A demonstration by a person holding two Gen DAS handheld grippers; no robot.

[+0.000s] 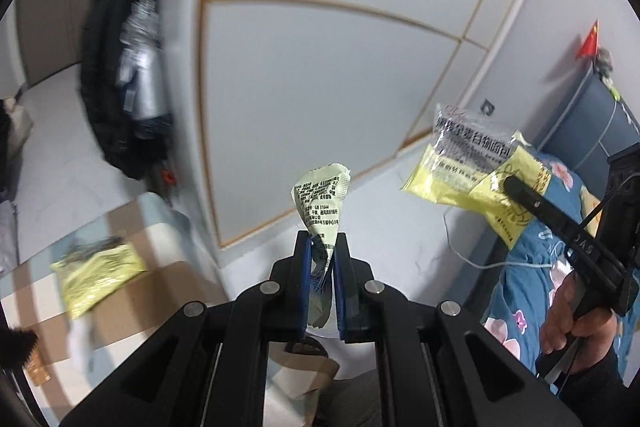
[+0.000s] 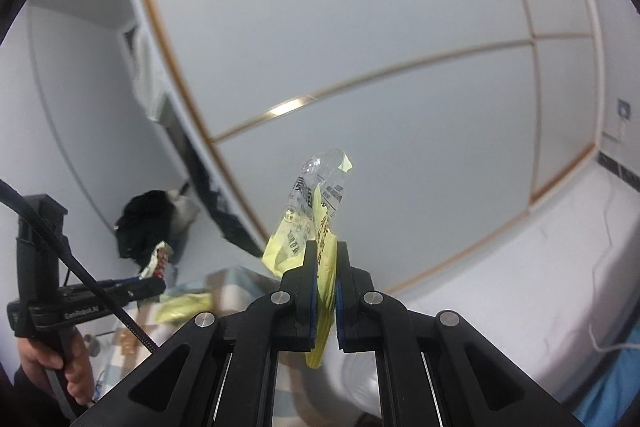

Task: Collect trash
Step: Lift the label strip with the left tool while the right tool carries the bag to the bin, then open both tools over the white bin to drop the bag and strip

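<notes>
My left gripper [image 1: 323, 247] pinches a crumpled pale-green printed wrapper [image 1: 320, 203] upright between its blue pads. My right gripper [image 2: 327, 255] clamps a yellow-and-clear plastic snack bag [image 2: 310, 211]. Farther off, another yellow wrapper [image 1: 98, 273] lies on the checked cloth [image 1: 160, 243], before white gold-trimmed wardrobe doors [image 1: 320, 67].

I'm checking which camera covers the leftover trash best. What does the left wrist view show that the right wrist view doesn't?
Only the left wrist view shows the floral bedding, a red flag and the printed text on the pale green wrapper pinched in the left gripper.

Only the right wrist view shows the right gripper close up, shut on the yellow packet.

Both show the wardrobe doors and another yellow packet on the checked surface.
</notes>
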